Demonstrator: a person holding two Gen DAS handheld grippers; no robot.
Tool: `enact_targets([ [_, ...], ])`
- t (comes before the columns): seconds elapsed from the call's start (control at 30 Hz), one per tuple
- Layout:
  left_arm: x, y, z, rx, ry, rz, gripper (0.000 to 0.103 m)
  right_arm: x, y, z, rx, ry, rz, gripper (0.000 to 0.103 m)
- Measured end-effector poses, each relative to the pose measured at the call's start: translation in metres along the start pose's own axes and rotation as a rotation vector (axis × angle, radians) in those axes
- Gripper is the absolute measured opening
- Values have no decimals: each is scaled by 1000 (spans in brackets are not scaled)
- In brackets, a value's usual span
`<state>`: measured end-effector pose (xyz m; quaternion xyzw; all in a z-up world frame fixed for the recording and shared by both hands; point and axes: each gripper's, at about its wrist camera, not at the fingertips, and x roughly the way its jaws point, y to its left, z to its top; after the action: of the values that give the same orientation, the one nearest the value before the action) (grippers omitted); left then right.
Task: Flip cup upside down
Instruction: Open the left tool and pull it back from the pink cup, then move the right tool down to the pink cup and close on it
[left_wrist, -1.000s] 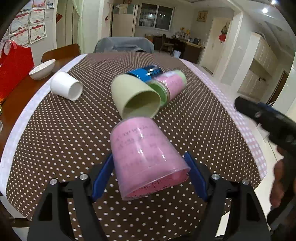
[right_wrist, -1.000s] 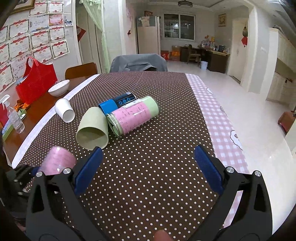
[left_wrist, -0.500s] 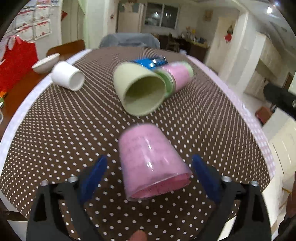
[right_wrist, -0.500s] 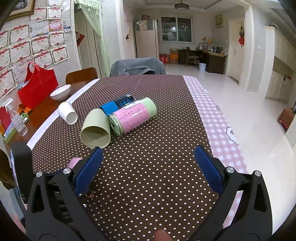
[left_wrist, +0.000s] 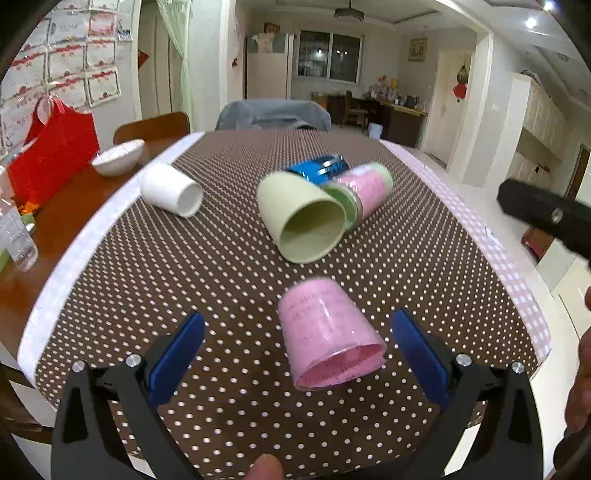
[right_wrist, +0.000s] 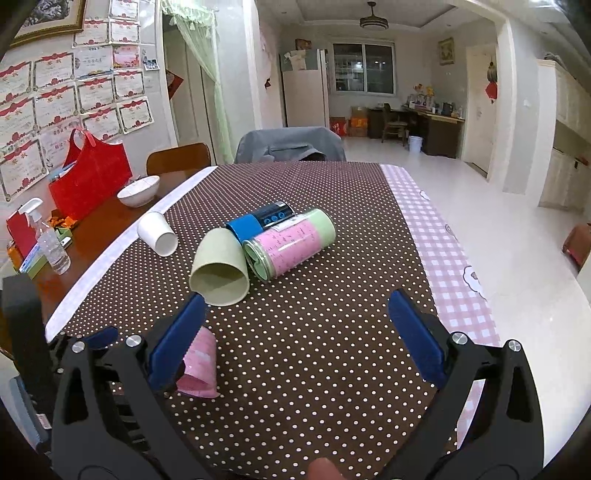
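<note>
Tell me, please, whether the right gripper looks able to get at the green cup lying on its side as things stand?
Probably yes. The right gripper is open and holds nothing, and the green cup lies just ahead of its left finger with only bare tablecloth between. The pink tin rests against the cup's far side, leaving little room there.

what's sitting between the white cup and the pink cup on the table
Only bare polka-dot tablecloth lies between the white cup and the pink cup, seen in the left wrist view.
</note>
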<state>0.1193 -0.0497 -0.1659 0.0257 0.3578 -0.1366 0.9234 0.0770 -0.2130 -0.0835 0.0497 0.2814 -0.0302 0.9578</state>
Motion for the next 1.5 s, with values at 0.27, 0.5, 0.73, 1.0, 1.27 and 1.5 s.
enact_targets([
  [0.27, -41, -2, 13, 23, -77, 39, 99, -11, 7, 5, -6, -31, 11, 97],
  [0.5, -80, 0, 26, 32, -159, 79, 99, -23, 11, 9, -10, -53, 18, 97],
  [0.73, -112, 8, 40, 29, -236, 116, 99, -29, 18, 11, -22, -50, 40, 97],
  [1.0, -135, 24, 46, -10, -291, 134, 99, -38, 30, 13, -40, -69, 57, 97],
  [1.27, -153, 30, 48, -29, -334, 132, 99, -49, 37, 14, -46, -90, 69, 97],
  [1.5, -160, 39, 49, -53, -350, 130, 99, -51, 38, 14, -41, -80, 102, 97],
])
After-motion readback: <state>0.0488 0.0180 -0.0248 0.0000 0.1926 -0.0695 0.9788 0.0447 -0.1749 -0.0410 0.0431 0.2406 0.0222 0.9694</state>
